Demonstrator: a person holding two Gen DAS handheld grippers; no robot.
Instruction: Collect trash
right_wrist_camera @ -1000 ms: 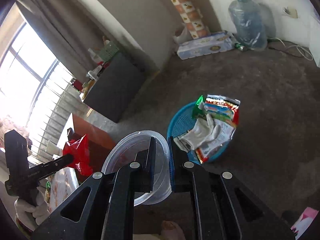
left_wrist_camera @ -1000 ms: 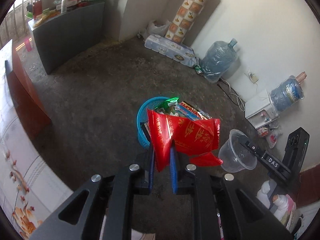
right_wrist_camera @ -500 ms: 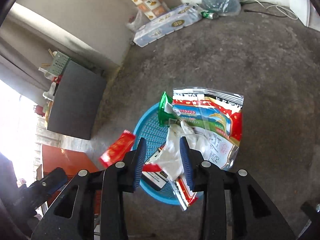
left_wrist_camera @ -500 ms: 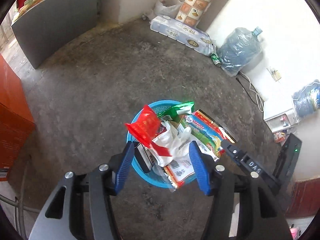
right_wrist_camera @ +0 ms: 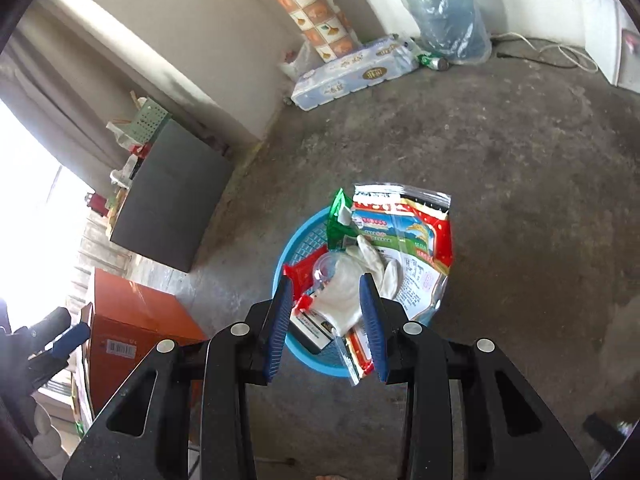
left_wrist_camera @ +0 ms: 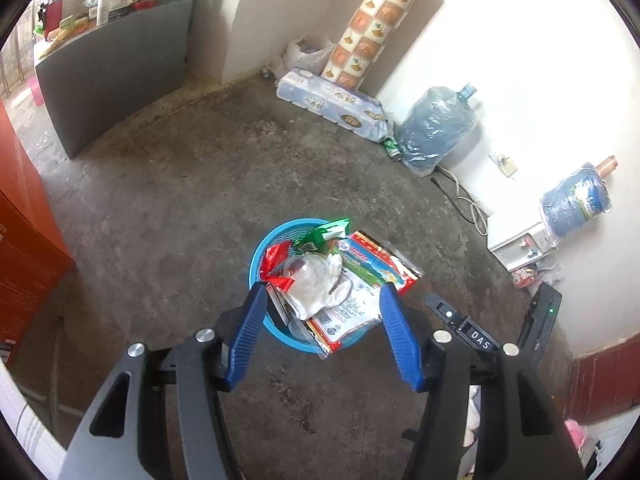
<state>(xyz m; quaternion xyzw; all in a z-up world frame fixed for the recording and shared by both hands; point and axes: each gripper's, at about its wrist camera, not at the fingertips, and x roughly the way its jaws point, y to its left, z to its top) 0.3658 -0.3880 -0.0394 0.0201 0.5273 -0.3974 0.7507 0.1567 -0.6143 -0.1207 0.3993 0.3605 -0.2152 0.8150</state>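
Since a second ago the red wrapper [left_wrist_camera: 276, 264] has left the left claw [left_wrist_camera: 320, 312] and the clear plastic cup [right_wrist_camera: 326, 270] has left the right claw [right_wrist_camera: 326, 304]; both now lie in the blue basket [left_wrist_camera: 256, 256] on the floor. The left claw's jaws are opening, wide apart and holding nothing, while the right claw stands partly open and empty. Both hover above the basket's 6 o'clock rim, over a white glove [right_wrist_camera: 348, 296] and a large printed bag [right_wrist_camera: 408, 236] at 3 o'clock

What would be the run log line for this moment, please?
left tool: opening, empty | right tool: open, empty | basket: on floor, full | red wrapper, clear cup: in basket
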